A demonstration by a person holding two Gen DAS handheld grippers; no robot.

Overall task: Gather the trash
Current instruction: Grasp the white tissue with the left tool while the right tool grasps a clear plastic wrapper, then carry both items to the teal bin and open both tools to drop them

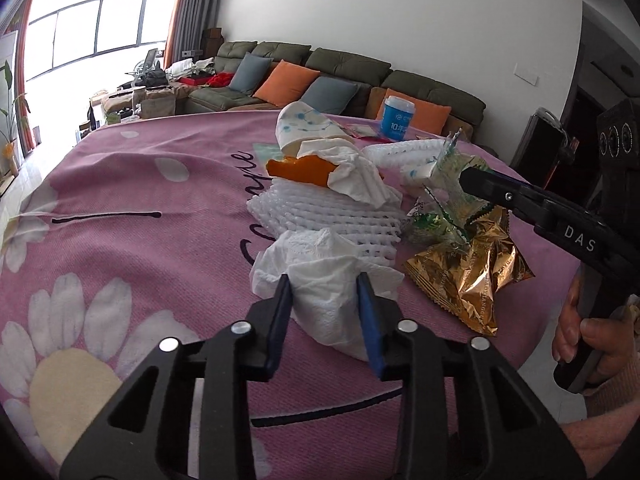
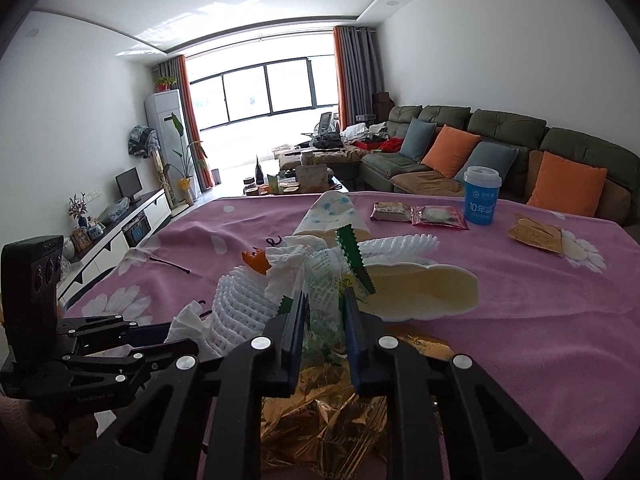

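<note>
1. One worktop (image 2: 520, 320) under a pink cloth with white daisies carries all the trash.
2. One heap of trash sits near its middle, with the grippers at its 6 o'clock edge.
3. Two white foam nets: one (image 1: 332, 216) at the heap's centre, the other (image 1: 404, 152) at about 1 o'clock.
4. One gold foil wrapper (image 1: 468, 276) lies at 4 o'clock of the heap.
5. Two crumpled white tissues: one (image 1: 332, 284) at 6 o'clock, one (image 1: 356, 172) on top of the centre net.
6. One clear wrapper with green print (image 2: 324, 292) stands up at the heap's 3 o'clock side.
7. One piece of orange peel (image 1: 300, 170) shows under the upper tissue.
8. One blue cup (image 2: 481, 196) stands apart at 1 o'clock; three flat packets lie near it.
9. The left gripper (image 1: 325, 300) has its jaws closed in on the near tissue, pads pressing its sides.
10. The right gripper (image 2: 323, 312) pinches the green-printed wrapper between narrowly set jaws.
</note>
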